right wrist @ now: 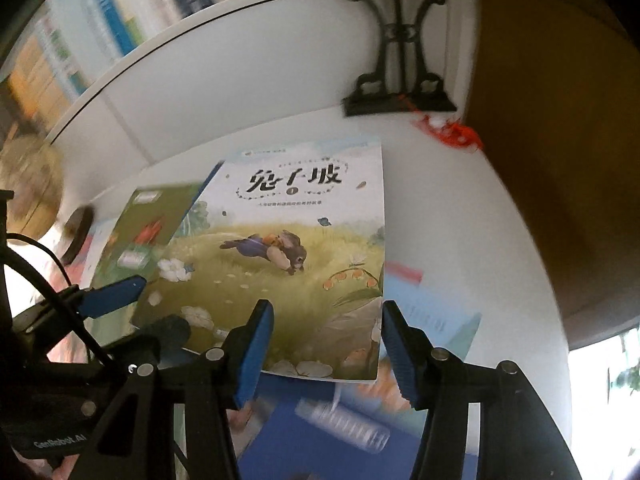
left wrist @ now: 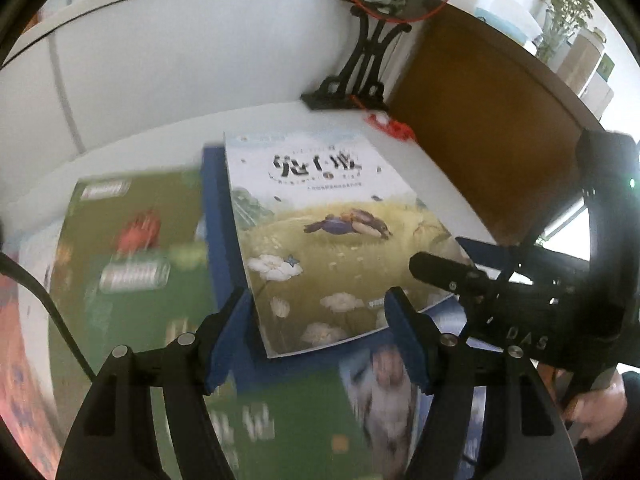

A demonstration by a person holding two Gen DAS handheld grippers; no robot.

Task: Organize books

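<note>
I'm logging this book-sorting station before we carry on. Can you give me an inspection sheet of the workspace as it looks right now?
Surface: white tabletop, mostly covered by books.
Job's things: rabbit picture book lies on top of a loose pile; green book beside it to the left; blue book and a pale blue one underneath.
Clutter: round floral ornament on a black stand, red tassel.
Grippers: left gripper and right gripper both over the rabbit book's near edge; whether the pads press it is unclear.
Cables: black cable at left.
Surroundings: bookshelf behind, brown panel at right.
</note>
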